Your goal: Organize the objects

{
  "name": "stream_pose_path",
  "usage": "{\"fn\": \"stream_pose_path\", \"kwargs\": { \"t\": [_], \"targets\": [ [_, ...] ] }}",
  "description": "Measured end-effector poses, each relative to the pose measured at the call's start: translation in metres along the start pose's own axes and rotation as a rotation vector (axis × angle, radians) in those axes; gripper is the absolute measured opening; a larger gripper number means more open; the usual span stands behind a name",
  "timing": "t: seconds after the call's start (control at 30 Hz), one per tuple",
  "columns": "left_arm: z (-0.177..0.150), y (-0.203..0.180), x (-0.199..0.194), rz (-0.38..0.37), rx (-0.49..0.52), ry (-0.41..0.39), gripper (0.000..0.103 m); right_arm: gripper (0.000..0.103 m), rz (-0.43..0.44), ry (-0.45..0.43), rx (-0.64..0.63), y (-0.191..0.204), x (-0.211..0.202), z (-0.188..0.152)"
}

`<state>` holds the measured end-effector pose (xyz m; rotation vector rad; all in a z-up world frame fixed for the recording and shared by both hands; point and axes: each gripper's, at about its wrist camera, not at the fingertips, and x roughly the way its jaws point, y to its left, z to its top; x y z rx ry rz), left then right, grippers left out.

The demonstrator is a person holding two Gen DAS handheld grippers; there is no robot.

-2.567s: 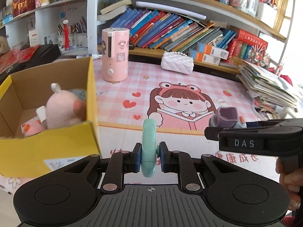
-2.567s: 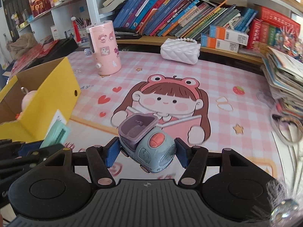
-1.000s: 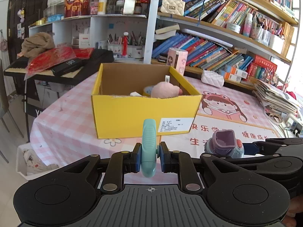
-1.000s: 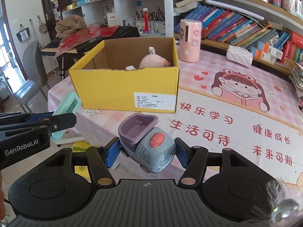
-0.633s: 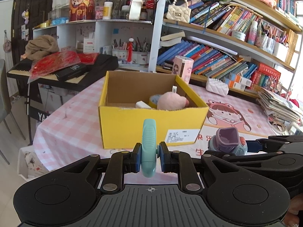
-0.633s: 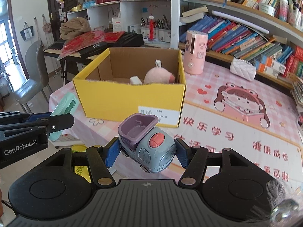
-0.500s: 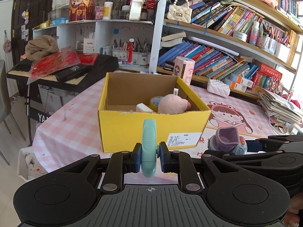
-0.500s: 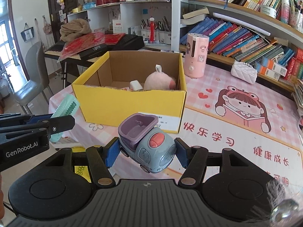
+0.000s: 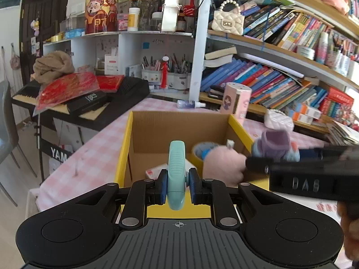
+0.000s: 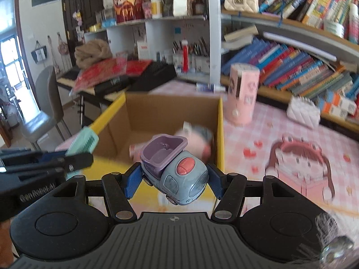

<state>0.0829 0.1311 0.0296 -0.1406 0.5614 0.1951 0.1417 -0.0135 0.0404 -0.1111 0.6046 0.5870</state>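
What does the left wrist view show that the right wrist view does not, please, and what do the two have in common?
Only the left wrist view shows the roll of yellow tape inside the box and the flat white packet beside it. Only the right wrist view shows the grey chair and the cartoon girl printed on the tablecloth. Both show the yellow box, the pink plush inside it, the left claw shut on the teal comb, and the right claw shut on the toy truck.
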Motion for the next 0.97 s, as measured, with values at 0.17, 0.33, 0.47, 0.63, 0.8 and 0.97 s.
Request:
{"fn": "stream_pose_path", "kwargs": {
  "t": [0.17, 0.33, 0.47, 0.63, 0.8, 0.97],
  "targets": [
    [0.012, -0.009, 0.040, 0.031, 0.014, 0.040, 0.018, 0.059, 0.010, -0.036, -0.024, -0.014, 0.036, 0.036],
    [0.013, -0.018, 0.078, 0.057, 0.027, 0.100, 0.018, 0.059, 0.031, -0.043, -0.076, -0.018, 0.074, 0.060],
    [0.010, -0.022, 0.104, 0.074, 0.031, 0.167, 0.018, 0.059, 0.056, -0.023, -0.131, -0.015, 0.105, 0.071],
    [0.005, -0.031, 0.121, 0.081, 0.050, 0.224, 0.018, 0.059, 0.104, 0.046, -0.219, -0.006, 0.137, 0.072],
    [0.003, -0.035, 0.127, 0.102, 0.059, 0.249, 0.020, 0.059, 0.133, 0.104, -0.284, 0.002, 0.159, 0.067],
    [0.000, -0.034, 0.128, 0.109, 0.038, 0.261, 0.023, 0.059, 0.141, 0.154, -0.322, 0.005, 0.173, 0.062]
  ]
}}
